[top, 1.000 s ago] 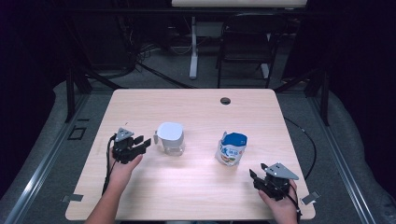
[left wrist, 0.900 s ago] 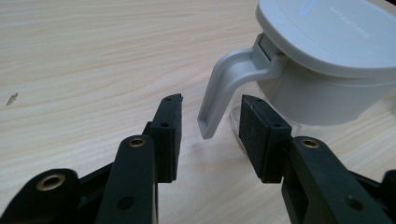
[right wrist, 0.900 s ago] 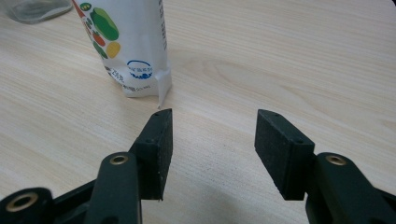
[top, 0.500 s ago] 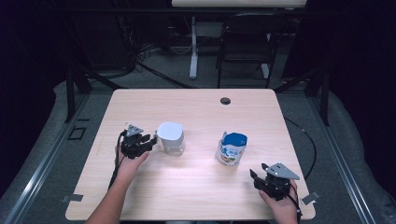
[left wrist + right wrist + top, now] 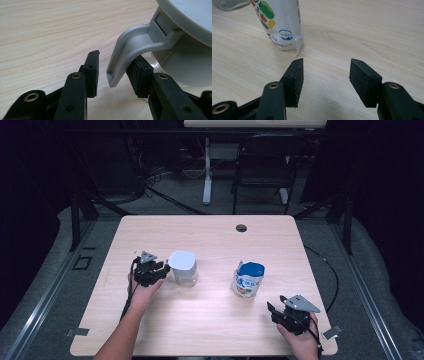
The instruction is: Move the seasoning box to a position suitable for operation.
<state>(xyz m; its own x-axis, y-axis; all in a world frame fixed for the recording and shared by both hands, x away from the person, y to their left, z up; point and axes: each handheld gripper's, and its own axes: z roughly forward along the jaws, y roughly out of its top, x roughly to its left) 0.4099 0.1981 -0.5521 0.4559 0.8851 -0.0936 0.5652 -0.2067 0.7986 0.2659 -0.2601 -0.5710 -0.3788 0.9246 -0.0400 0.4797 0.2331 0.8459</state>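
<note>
A clear jug with a pale grey lid (image 5: 182, 261) stands left of centre on the wooden table (image 5: 210, 320). My left gripper (image 5: 162, 270) is right against its left side. In the left gripper view the jug's grey handle (image 5: 132, 40) hangs between the jaws of the left gripper (image 5: 115, 58). The jaws have just been closing; one pad sits against the handle and the other stands off it. A blue-and-white printed pouch (image 5: 247, 280) stands upright right of centre. My right gripper (image 5: 274, 308) rests open near the front right corner, with the pouch (image 5: 282, 22) ahead of the right gripper (image 5: 325, 62).
A round cable hole (image 5: 241, 227) sits near the table's far edge. Beyond the table are a chair (image 5: 262, 165) and a desk leg (image 5: 206, 170) on a dark floor. Bare wood lies between the jug and the pouch.
My left hand has moved right across the table up to the jug, so its handle now sits between the jaws. The right hand and the pouch have stayed put.
</note>
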